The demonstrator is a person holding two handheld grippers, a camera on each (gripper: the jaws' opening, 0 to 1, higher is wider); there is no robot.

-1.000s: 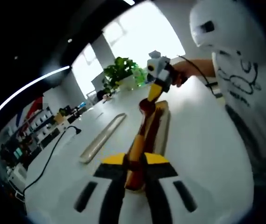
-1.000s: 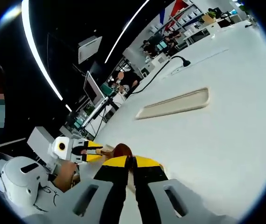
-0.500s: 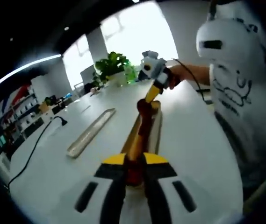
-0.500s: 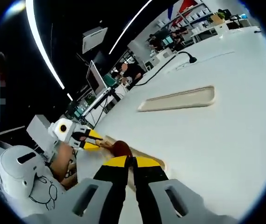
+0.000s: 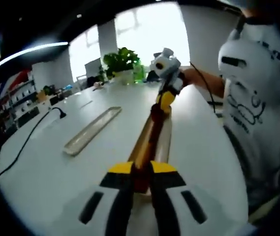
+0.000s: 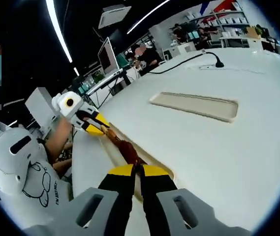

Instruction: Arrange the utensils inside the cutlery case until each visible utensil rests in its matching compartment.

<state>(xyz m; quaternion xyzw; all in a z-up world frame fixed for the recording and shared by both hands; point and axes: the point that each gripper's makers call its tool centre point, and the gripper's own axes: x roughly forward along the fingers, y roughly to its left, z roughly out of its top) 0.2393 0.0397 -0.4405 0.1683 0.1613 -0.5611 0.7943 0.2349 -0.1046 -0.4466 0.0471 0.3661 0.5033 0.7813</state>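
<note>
Left gripper view: left claw clamped on one end of wooden utensil, right claw gripping far end; utensil suspended over tray on white desk; second tray apart, leftward.

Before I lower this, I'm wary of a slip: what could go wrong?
Both grippers, left and right, clamp opposite ends of one wooden utensil over the long tray. Pulling unevenly could twist it free. Releasing tilted could land it on the tray's rim, or push the tray along the white table.
</note>
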